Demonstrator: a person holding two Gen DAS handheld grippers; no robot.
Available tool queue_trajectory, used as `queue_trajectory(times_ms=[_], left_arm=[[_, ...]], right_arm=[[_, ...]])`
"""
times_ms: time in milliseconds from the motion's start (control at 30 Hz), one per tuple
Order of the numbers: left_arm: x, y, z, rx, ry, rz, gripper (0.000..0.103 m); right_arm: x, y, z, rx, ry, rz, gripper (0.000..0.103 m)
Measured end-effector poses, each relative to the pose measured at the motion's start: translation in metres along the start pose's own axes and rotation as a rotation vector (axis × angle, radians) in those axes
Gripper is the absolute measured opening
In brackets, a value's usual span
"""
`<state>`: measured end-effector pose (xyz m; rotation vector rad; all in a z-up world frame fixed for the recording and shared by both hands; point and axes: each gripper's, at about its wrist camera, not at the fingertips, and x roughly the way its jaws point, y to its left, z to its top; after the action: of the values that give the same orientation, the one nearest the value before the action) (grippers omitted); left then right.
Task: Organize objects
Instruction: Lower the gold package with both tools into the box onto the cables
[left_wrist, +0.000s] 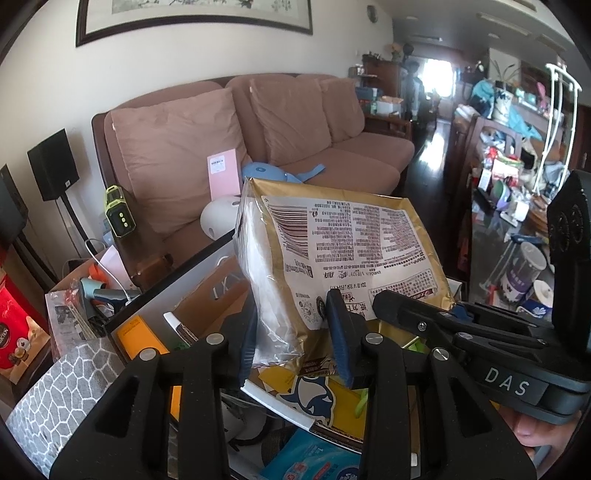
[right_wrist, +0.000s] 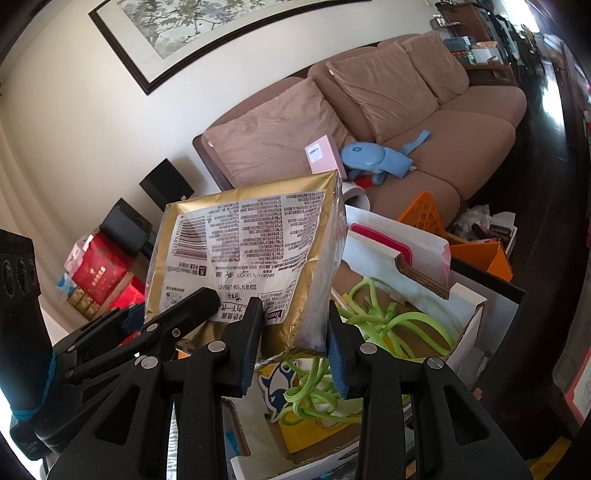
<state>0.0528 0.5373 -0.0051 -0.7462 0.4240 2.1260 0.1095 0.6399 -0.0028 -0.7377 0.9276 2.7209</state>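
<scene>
A gold pack of tissues (left_wrist: 332, 240) with a white printed label and a barcode hangs upright in the air, held from both sides. My left gripper (left_wrist: 293, 339) is shut on its lower left end, where clear film shows white tissue. My right gripper (right_wrist: 293, 343) is shut on the other lower corner of the gold pack (right_wrist: 240, 251). One of the right gripper's fingers (left_wrist: 395, 302) lies across the label in the left wrist view, and one of the left gripper's fingers (right_wrist: 195, 301) does so in the right wrist view. The pack hides what is straight behind it.
Below the pack is an open cardboard box (right_wrist: 469, 317) holding a green rope (right_wrist: 402, 321) and a yellow pack with a whale picture (left_wrist: 314, 398). A brown sofa (left_wrist: 332, 147) carries a pink box (left_wrist: 223, 177) and a blue plush toy (right_wrist: 373, 157). An orange basket (right_wrist: 424, 214) stands beyond the box, and a cluttered table (left_wrist: 517, 206) on the right.
</scene>
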Motion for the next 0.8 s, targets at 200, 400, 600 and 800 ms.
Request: queue_trajectory(times_ms=[200, 400, 600, 800], left_arm=[[0.005, -0.002, 0.0, -0.005, -0.001, 0.004, 0.035], [0.008, -0.004, 0.002, 0.0, 0.001, 0.002, 0.036], [0.013, -0.005, 0.002, 0.003, 0.012, -0.002, 0.038], [0.017, -0.005, 0.002, 0.011, 0.027, -0.004, 0.039]], right_arm=[[0.0, -0.001, 0.0, 0.006, 0.001, -0.003, 0.034], [0.0, -0.003, 0.0, 0.016, 0.002, -0.009, 0.034], [0.002, -0.006, 0.0, 0.03, 0.01, -0.017, 0.035], [0.003, -0.007, -0.001, 0.044, 0.015, -0.029, 0.036]])
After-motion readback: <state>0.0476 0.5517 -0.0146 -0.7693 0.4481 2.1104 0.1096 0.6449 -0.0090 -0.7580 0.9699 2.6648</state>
